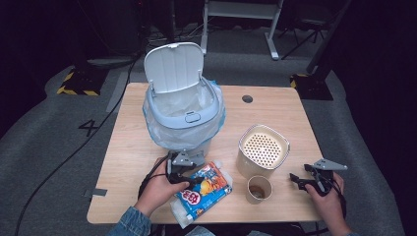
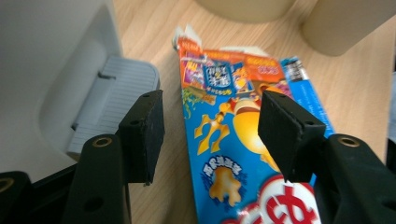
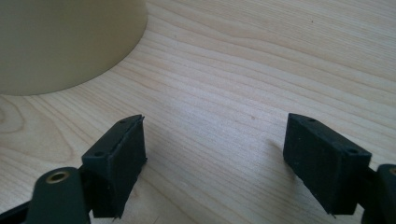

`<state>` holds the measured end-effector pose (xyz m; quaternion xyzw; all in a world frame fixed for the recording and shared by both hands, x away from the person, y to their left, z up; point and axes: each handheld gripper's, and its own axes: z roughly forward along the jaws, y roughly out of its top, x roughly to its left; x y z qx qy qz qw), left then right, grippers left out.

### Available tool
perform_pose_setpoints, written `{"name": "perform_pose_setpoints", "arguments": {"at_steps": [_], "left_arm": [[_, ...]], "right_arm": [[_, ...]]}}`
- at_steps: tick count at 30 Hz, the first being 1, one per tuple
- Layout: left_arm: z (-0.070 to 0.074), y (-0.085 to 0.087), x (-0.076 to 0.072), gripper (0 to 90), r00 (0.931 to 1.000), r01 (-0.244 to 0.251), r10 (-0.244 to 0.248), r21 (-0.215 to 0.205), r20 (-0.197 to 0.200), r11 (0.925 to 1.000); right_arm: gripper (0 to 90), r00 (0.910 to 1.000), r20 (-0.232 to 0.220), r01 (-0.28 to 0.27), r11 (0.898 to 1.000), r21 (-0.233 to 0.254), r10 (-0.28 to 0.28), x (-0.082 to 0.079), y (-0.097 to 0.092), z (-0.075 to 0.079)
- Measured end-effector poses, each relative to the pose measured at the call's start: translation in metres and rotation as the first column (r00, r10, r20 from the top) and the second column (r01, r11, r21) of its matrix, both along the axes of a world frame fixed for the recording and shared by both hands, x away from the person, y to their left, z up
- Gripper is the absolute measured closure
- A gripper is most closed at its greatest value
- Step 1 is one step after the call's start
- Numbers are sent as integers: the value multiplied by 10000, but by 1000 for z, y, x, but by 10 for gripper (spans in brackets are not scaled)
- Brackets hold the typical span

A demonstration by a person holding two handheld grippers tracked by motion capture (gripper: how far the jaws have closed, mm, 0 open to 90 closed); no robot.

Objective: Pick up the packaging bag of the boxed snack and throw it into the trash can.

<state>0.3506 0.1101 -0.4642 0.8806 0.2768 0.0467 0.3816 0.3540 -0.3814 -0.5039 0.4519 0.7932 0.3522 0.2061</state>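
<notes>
snack carton (image 1: 202, 192): flat on table (image 1: 275, 113), near-left, just before lidded bin (image 1: 183, 110); left gripper (image 2: 210, 135) wide over it; right gripper (image 3: 212, 161) wide, idle over bare wood; advice: straddle carton's edges squarely before closing.

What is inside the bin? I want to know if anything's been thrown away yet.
The bin stands open, lid up, lined with a clear bag. From the high view the upper part of the liner looks bare; the bottom is hidden by the front rim, so trash there can't be ruled out.
</notes>
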Motion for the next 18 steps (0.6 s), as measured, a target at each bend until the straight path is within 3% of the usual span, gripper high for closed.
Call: {"name": "perform_pose_setpoints", "arguments": {"at_steps": [7, 11, 13, 16, 18], "left_arm": [[-9, -8, 7, 434, 9966, -206, 242, 476, -783, 9987], [-10, -9, 7, 456, 9957, -315, 362, 562, -853, 9979], [-11, -8, 8, 547, 9925, -252, 323, 616, -1177, 9978], [-12, -9, 9, 614, 9892, -178, 276, 691, -1436, 9974], [-9, -9, 9, 682, 9907, -116, 224, 812, -1344, 9966]], "right_arm": [[211, 10000, 1, -4, 10000, -2, 4, 0, 0, 0], [211, 10000, 5, -9, 10000, 1, 9, 0, 0, 0], [211, 10000, -3, 2, 10000, 4, -2, 0, 0, 0], [211, 10000, -1, -2, 10000, -3, 2, 0, 0, 0], [211, 10000, -2, 2, 10000, 3, -2, 0, 0, 0]]}}
